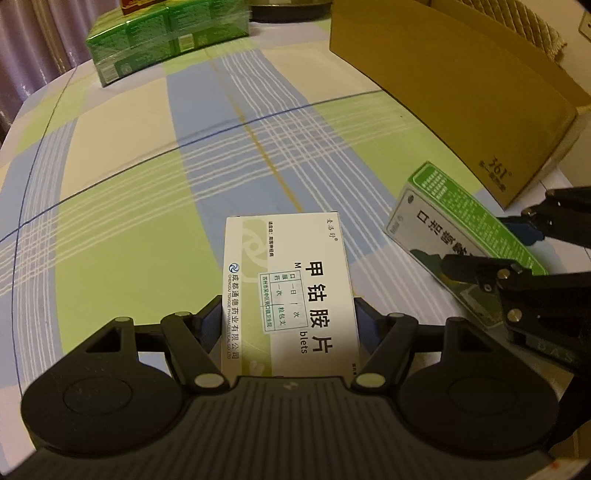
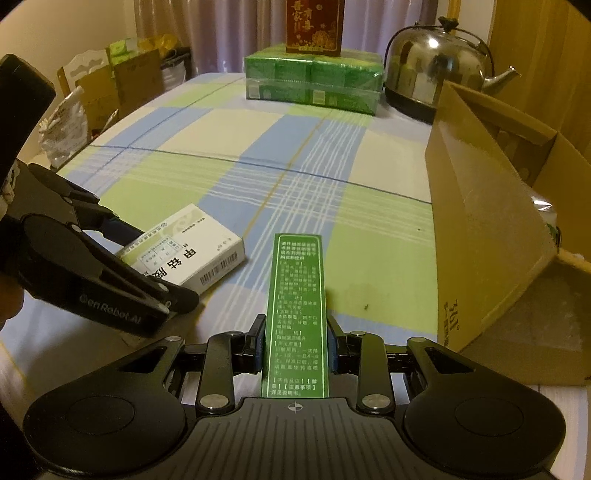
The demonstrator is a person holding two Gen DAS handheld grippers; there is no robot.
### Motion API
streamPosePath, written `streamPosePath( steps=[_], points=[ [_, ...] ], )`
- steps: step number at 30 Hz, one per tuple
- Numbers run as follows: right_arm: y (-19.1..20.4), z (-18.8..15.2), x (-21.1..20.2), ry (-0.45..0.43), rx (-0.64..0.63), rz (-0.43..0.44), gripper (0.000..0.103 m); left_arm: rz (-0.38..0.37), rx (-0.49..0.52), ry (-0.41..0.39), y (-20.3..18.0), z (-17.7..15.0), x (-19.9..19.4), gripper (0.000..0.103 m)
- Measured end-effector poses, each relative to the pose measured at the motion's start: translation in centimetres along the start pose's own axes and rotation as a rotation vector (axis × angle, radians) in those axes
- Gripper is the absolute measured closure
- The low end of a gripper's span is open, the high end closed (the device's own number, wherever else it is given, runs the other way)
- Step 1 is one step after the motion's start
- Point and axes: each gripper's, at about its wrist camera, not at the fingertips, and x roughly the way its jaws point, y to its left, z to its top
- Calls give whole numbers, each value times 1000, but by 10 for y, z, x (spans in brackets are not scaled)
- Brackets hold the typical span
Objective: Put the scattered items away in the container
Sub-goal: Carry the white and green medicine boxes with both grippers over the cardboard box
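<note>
While both grippers hang over the checked cloth (image 2: 295,177), each one has a medicine box between its fingers. The left gripper (image 1: 290,317) is clamped on the white box (image 1: 291,295), which lies flat, its printed face up, and sticks out forward from the fingers. From the right wrist view this box (image 2: 192,254) sits low by the cloth; I cannot tell if it touches.

The right gripper (image 2: 293,347) grips the green box (image 2: 297,314) on its two broad faces, so the narrow green side with text looks up at the camera. In the left wrist view this box (image 1: 458,229) is tilted, just to the right of the white box, apart from it.

Ahead and to the right of the right gripper stands the open carton (image 2: 491,236), near the green box. Far ahead of both grippers are a wrapped green pack (image 2: 314,79) with a red box (image 2: 314,24) on top, and a steel kettle (image 2: 436,62) beside it.
</note>
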Motion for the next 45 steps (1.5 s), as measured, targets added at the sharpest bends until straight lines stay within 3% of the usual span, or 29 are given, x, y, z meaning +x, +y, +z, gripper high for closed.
streamPosePath(
  steps=[13,26,45],
  points=[
    [-1,3,20,37,-15,-10,75,-2,-7,-6,5,4,1,35],
    [1,4,-16,-15,-6,-33,75,-33,-31,-34,3,1,-11,35],
    [-19,-16,-88,-75,50,-87,75,-45,9,-92,-59,-14,-51,35]
  ],
)
